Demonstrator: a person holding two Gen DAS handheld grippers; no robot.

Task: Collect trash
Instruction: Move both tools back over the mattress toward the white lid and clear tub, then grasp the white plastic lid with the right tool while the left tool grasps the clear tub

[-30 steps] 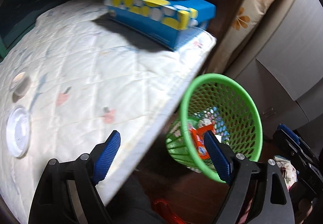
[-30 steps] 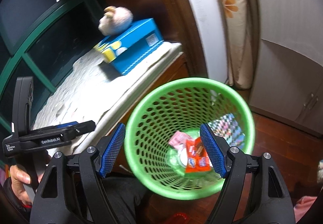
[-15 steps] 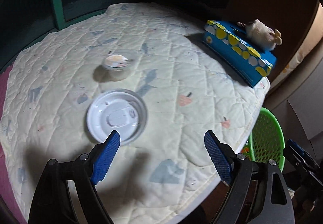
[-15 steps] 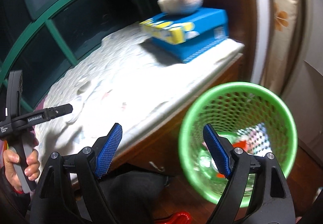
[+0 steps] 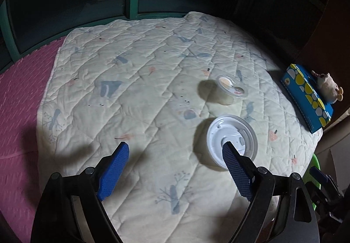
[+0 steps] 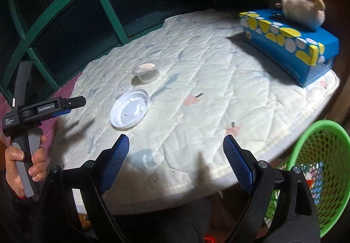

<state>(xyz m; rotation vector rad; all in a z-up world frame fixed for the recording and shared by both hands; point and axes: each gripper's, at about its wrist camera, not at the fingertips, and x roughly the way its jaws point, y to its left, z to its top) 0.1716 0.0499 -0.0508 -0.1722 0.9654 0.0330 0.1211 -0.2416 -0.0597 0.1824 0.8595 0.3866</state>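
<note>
Two pieces remain on the bed (image 5: 153, 81): white lid (image 5: 231, 141) just beyond the left gripper (image 5: 176, 154)'s right finger, fingers apart and empty; the right gripper (image 6: 176, 153), also spread empty, is farther

The left gripper (image 5: 176, 155) holds its blue-padded jaws spread wide with nothing between them. The right gripper (image 6: 176, 153) is likewise parted and empty. At the near left, the left hand (image 6: 24, 166) grips the left gripper's handle.
</note>
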